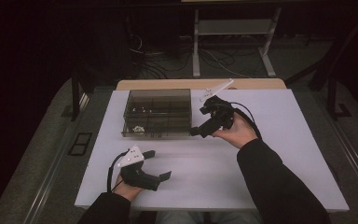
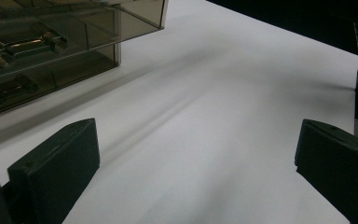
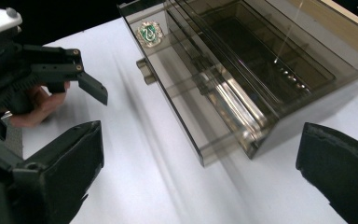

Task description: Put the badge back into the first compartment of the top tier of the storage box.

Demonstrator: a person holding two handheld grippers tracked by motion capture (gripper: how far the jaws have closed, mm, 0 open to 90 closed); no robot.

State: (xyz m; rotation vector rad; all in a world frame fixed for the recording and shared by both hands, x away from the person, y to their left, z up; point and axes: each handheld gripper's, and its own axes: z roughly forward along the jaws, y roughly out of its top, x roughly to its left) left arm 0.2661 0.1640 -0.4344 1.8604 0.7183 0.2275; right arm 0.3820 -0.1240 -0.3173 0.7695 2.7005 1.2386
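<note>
Item: smoked drawer box (image 1: 157,113) — my right gripper (image 1: 196,130) at its right front corner, jaws spread, empty. Left gripper (image 1: 160,164) well in front of the box, also spread and empty. I judge this an approach step — next, close on a drawer pull.

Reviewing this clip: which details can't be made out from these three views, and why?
- Contents of the smoked plastic organizer box: in the high view, just small pale specks, too small and dim to identify.
- Metal pieces inside it: in the left gripper view, tinted walls and blur obscure them.
- Green emblem: in the right gripper view, its design is too small to read.
- Left gripper and right gripper: jaw bases cut off by frame edges.
</note>
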